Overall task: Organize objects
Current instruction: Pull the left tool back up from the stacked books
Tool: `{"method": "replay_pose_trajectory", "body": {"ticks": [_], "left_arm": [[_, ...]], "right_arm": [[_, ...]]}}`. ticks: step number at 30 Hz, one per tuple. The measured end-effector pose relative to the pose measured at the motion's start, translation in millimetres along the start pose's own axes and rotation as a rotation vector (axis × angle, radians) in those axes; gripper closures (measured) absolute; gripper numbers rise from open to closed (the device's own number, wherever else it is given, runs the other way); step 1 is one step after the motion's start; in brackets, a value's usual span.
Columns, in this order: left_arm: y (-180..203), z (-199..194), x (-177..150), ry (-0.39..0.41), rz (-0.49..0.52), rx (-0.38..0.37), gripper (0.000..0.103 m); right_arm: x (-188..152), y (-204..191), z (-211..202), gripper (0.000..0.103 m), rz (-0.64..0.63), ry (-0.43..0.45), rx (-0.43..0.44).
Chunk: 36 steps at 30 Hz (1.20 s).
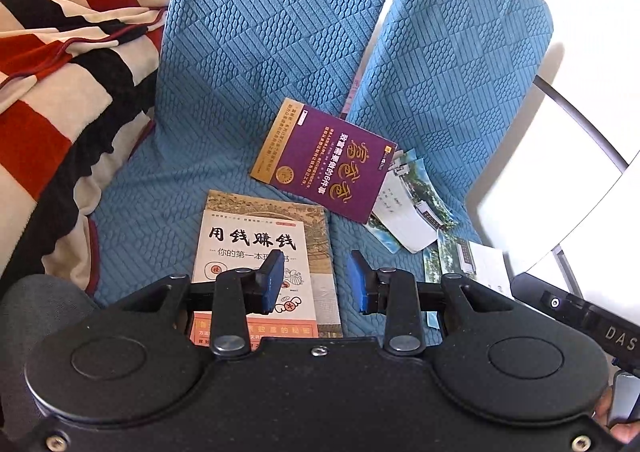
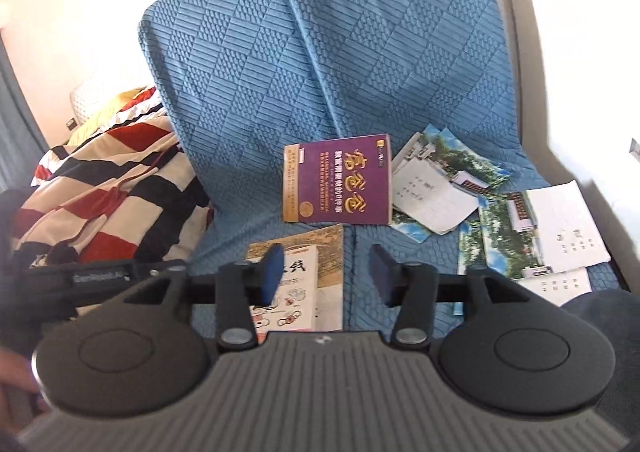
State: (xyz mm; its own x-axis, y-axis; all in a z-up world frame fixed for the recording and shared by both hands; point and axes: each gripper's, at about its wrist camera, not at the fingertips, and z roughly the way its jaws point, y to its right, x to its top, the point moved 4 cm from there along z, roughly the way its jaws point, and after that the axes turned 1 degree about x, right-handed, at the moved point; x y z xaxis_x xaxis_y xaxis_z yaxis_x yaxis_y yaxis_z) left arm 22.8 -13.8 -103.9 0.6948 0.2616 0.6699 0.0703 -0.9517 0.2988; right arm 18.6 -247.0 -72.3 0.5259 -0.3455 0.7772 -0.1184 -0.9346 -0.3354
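Both claws are empty right now. The left gripper (image 1: 314, 280) has its blue pads spread with nothing between them, hanging above the near end of the white-and-tan book (image 1: 260, 252) that lies flat on the blue sofa cover (image 1: 248, 52). The right gripper (image 2: 326, 276) is spread too, a bit wider, also pinching nothing, and it hovers over the seat seam just right of that same book (image 2: 304, 276).

Moving outward: the purple book (image 1: 326, 160) sits further back, skewed, with 1 corner resting on a loose pile of photo-printed cards and envelopes (image 1: 404, 208). From the right wrist view that pile (image 2: 436, 188) fans out messily, and another bunch of cards (image 2: 540, 240) is scattered toward the right edge of the seat. A striped red, black and cream blanket (image 1: 60, 92) is bunched up on the left.

So my read is that organizing is barely started, or at best 1 book has been laid straight. The 2 books aren't stacked, the purple one is crooked, and all the cards need gathering into 1 pile. Most of the job looks left to do.
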Motion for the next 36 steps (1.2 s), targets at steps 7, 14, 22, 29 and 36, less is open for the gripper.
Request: {"method": "replay_pose_trajectory", "body": {"ticks": [7,14,22,29,36], "left_arm": [[8.6,-8.5,2.0,0.001,0.021,-0.006,0.067],[23.1,-16.6,1.4,-0.005,0.04,-0.014,0.065],[34.9,-21.6,2.2,-0.005,0.046,-0.037,0.057],[40.4,-18.2,4.1,0.026,0.057,-0.035,0.015],[33.8,-16.3,7.6,0.051,0.011,-0.04,0.001]], "right_arm": [[6.8,3.6,-13.9,0.047,-0.026,0.027,-0.048],[14.7,1.0,-30.4,0.045,-0.048,0.043,-0.058],[13.1,3.6,-36.2,0.044,-0.047,0.038,-0.066],[11.9,14.2,-38.3,0.002,-0.037,0.053,-0.08],[8.0,13.5,-31.4,0.001,-0.072,0.024,-0.069]]}}
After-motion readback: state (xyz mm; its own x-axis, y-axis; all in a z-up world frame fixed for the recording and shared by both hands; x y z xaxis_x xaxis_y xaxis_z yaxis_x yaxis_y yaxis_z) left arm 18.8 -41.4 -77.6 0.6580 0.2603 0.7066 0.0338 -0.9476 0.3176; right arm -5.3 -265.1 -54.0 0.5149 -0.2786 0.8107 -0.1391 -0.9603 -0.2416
